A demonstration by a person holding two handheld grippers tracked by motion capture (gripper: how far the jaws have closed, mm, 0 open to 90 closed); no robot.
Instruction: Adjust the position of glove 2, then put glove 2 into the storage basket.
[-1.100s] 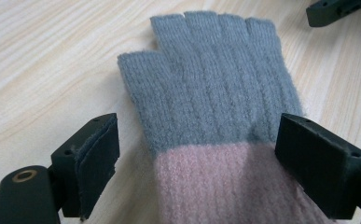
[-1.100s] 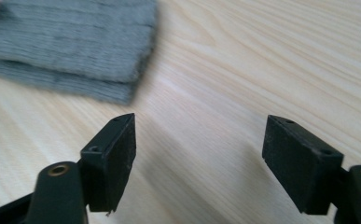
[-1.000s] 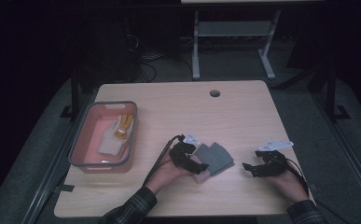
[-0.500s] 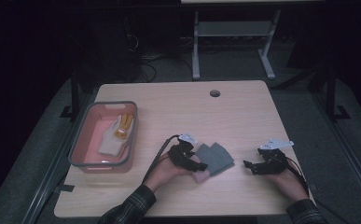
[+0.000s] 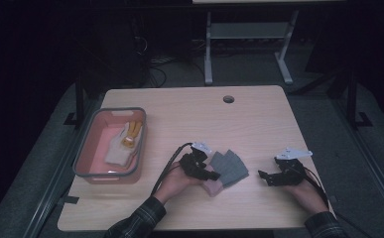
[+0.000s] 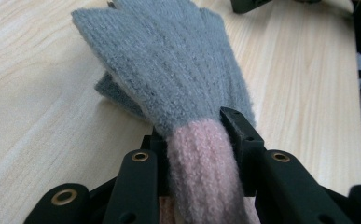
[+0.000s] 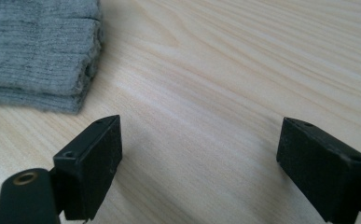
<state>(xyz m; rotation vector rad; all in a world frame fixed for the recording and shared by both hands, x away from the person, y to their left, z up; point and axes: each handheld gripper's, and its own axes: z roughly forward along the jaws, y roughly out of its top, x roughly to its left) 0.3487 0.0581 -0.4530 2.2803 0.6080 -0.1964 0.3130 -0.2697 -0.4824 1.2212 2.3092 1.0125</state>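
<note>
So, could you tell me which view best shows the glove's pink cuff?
The left gripper view: the pink cuff sits close up, pinched between its jaws. The high view shows it small beside the left gripper; the right gripper view catches grey knit.

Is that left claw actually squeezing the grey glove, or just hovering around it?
Touching. In the left gripper view, the left gripper has just been closing, and both jaws press against the pink cuff of the grey glove, pinching it narrow.

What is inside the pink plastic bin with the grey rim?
The pink plastic bin with the grey rim holds a cream knitted glove with yellow-orange fingertips, lying flat on the bin's floor. Whatever lies beneath that glove is covered, and the near wall hides the floor's closest strip.
</note>
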